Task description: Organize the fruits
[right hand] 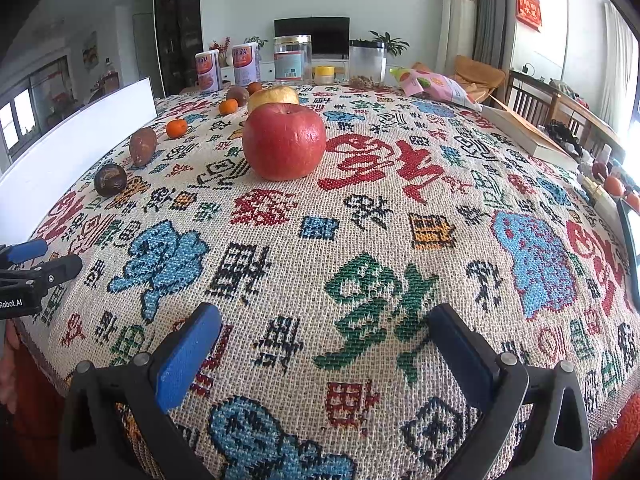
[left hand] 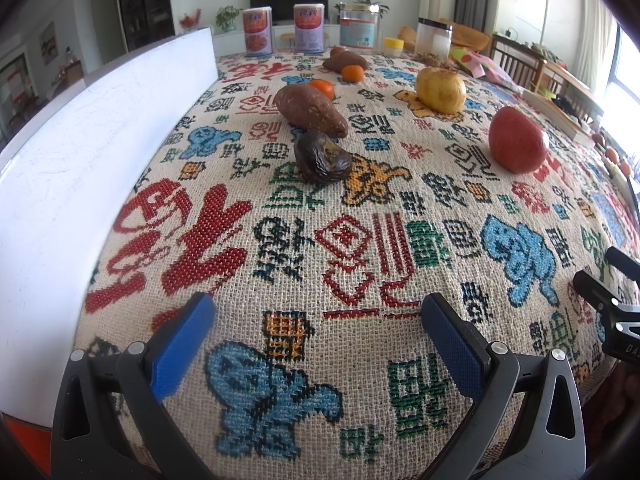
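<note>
Fruits lie spread on the patterned tablecloth (left hand: 360,240). A dark wrinkled passion fruit (left hand: 322,156) sits ahead of my left gripper (left hand: 316,340), which is open and empty. Behind it lie a brown sweet potato (left hand: 310,110), two small oranges (left hand: 323,88) (left hand: 353,73) and another sweet potato (left hand: 345,61). A yellow apple (left hand: 440,90) and a red apple (left hand: 518,140) sit to the right. My right gripper (right hand: 324,352) is open and empty, with the red apple (right hand: 284,142) straight ahead and the yellow apple (right hand: 273,97) behind it.
A white board (left hand: 80,168) stands along the table's left side. Cans (left hand: 258,32), jars (left hand: 359,28) and a snack bag (right hand: 436,84) line the far edge. A flat box (right hand: 524,132) and small items lie at the right edge.
</note>
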`<state>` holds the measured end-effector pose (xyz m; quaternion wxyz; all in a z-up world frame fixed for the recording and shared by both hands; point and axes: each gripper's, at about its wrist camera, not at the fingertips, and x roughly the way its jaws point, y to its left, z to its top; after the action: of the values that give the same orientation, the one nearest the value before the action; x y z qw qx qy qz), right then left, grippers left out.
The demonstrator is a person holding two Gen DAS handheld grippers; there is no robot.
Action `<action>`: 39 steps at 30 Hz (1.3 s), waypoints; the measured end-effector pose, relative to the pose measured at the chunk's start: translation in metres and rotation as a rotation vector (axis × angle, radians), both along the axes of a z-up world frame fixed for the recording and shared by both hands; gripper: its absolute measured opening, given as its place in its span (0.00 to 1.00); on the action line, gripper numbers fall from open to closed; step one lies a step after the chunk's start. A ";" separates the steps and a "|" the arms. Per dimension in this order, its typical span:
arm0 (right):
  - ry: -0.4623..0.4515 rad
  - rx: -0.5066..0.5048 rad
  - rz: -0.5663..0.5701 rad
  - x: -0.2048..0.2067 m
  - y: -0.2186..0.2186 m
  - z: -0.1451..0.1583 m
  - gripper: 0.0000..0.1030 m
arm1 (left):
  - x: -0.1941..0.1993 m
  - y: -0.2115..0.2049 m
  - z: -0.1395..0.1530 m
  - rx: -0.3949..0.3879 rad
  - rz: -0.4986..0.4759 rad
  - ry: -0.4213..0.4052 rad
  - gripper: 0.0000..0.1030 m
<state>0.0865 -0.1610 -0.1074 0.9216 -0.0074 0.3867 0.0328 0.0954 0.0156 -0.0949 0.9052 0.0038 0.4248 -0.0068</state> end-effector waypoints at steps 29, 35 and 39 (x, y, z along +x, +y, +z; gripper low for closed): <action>0.002 0.000 0.000 0.000 0.000 0.000 1.00 | 0.001 0.001 -0.001 -0.008 -0.002 0.013 0.99; 0.002 0.000 0.006 0.001 0.000 0.000 1.00 | -0.005 0.021 0.006 -0.174 0.009 0.007 0.99; 0.004 0.000 0.006 0.001 -0.001 0.000 1.00 | -0.004 0.035 0.011 -0.261 0.034 0.000 0.99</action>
<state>0.0876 -0.1616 -0.1075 0.9207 -0.0084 0.3886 0.0354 0.0916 0.0511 -0.0836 0.8980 -0.1214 0.4204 -0.0465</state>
